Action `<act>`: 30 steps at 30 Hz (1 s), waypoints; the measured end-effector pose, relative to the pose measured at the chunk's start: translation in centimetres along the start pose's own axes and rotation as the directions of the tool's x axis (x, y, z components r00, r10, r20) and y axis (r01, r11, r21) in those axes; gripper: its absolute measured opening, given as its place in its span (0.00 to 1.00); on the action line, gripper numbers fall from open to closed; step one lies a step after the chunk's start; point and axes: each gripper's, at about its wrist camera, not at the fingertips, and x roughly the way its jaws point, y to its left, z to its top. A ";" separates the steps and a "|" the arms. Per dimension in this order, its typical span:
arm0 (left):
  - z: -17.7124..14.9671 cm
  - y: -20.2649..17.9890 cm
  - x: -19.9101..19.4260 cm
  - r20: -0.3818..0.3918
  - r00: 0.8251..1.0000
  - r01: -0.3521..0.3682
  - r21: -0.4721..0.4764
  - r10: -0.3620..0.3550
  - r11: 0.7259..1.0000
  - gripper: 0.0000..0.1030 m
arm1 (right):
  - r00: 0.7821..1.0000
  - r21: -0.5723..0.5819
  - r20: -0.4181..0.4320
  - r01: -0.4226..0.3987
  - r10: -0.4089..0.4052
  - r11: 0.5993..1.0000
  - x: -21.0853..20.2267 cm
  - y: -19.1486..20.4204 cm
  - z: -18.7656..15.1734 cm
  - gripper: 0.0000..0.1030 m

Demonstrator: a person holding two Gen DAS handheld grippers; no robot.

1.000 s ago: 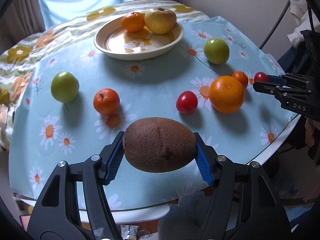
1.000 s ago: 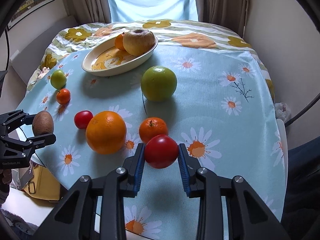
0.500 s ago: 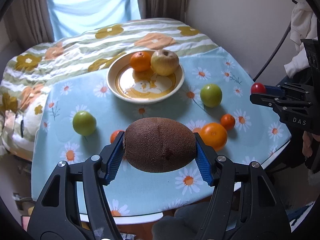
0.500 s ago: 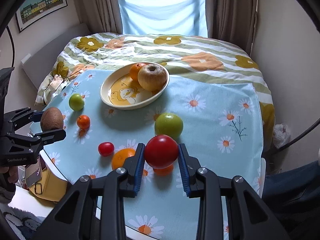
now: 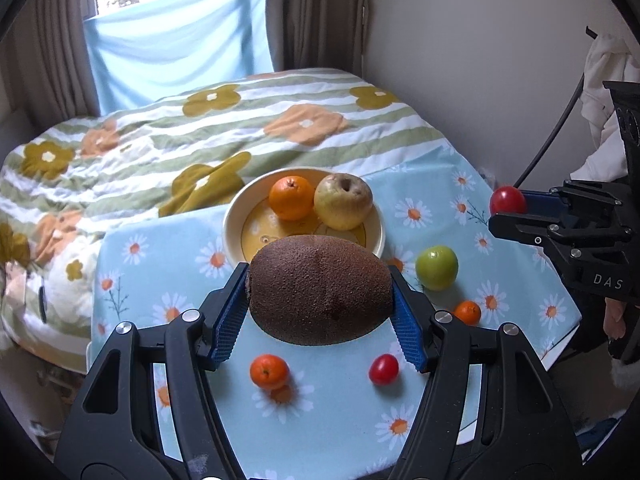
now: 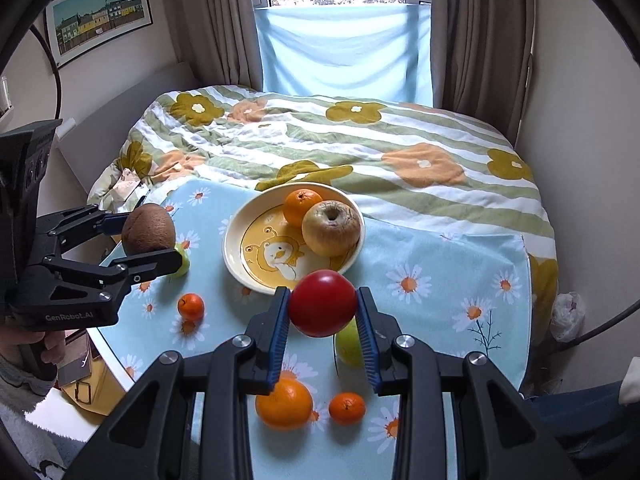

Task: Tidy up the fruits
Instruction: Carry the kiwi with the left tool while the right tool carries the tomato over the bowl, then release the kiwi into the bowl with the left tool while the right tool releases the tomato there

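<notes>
My left gripper (image 5: 320, 304) is shut on a brown kiwi (image 5: 320, 288) and holds it high above the table; it also shows in the right wrist view (image 6: 148, 229). My right gripper (image 6: 322, 320) is shut on a red tomato (image 6: 322, 309), also high up; it shows in the left wrist view (image 5: 507, 200). A cream plate (image 6: 240, 248) holds an orange (image 6: 301, 205) and a yellow-brown apple (image 6: 330, 227); the plate also shows in the left wrist view (image 5: 234, 224).
On the daisy tablecloth (image 6: 440, 272) lie a large orange (image 6: 283, 404), small tangerines (image 6: 346, 408) (image 6: 191, 306), a green apple (image 5: 436, 267) and a small red tomato (image 5: 383, 369). A flowered bedspread (image 6: 360, 140) lies beyond the table. Walls stand at the right.
Both grippers have risen well above the table with their fruit still held. The table and plate now look smaller and farther below.
</notes>
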 end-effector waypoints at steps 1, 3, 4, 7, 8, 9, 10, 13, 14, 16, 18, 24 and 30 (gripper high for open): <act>0.4 0.4 0.4 -0.002 1.000 0.005 0.007 -0.005 1.000 0.68 | 1.000 0.004 0.000 0.001 -0.001 1.000 0.3 0.2 0.3 0.29; 1.1 1.0 1.2 -0.005 1.000 0.013 0.022 -0.013 1.000 0.68 | 1.000 0.015 0.001 0.001 -0.001 1.000 1.0 0.5 0.9 0.29; 1.5 1.4 1.7 -0.007 1.000 0.019 0.028 -0.019 0.999 0.68 | 1.000 0.019 -0.001 0.002 -0.002 1.000 1.4 0.7 1.1 0.29; 2.4 2.7 3.2 -0.022 0.999 0.039 0.044 -0.038 0.998 0.68 | 1.000 0.035 -0.019 0.007 -0.006 0.999 2.9 1.2 1.8 0.29; 2.7 3.1 3.8 -0.027 0.999 0.044 0.051 -0.043 0.998 0.68 | 1.000 0.042 -0.024 0.009 -0.008 0.999 3.4 1.3 2.0 0.29; 2.9 3.5 4.4 -0.033 0.998 0.049 0.059 -0.047 0.997 0.68 | 1.000 0.050 -0.028 0.011 -0.009 0.999 3.8 1.4 2.2 0.29; 3.1 3.9 5.1 -0.039 0.998 0.053 0.069 -0.050 0.996 0.68 | 0.999 0.058 -0.031 0.012 -0.010 0.998 4.3 1.5 2.3 0.29; 3.8 5.0 6.9 -0.054 0.997 0.067 0.096 -0.062 0.993 0.68 | 0.999 0.082 -0.044 0.020 -0.016 0.996 5.6 1.9 2.9 0.29; 4.0 5.4 7.5 -0.060 0.996 0.071 0.105 -0.065 0.992 0.68 | 0.999 0.089 -0.049 0.024 -0.019 0.996 6.1 2.1 3.2 0.29; 4.4 5.8 8.9 -0.073 0.995 0.080 0.122 -0.072 0.989 0.68 | 0.998 0.106 -0.059 0.029 -0.023 0.994 7.1 2.1 3.5 0.29; 4.7 6.3 10.4 -0.087 0.993 0.090 0.140 -0.078 0.986 0.68 | 0.997 0.120 -0.069 0.032 -0.024 0.992 8.2 2.1 3.7 0.29; 5.0 6.9 14.5 -0.130 0.988 0.112 0.214 -0.085 0.970 0.68 | 0.994 0.157 -0.102 0.045 -0.030 0.987 10.9 2.1 4.1 0.29; 4.0 6.6 17.4 -0.169 0.983 0.124 0.307 -0.074 0.944 0.68 | 0.990 0.191 -0.134 0.071 -0.046 0.979 12.4 1.7 3.7 0.29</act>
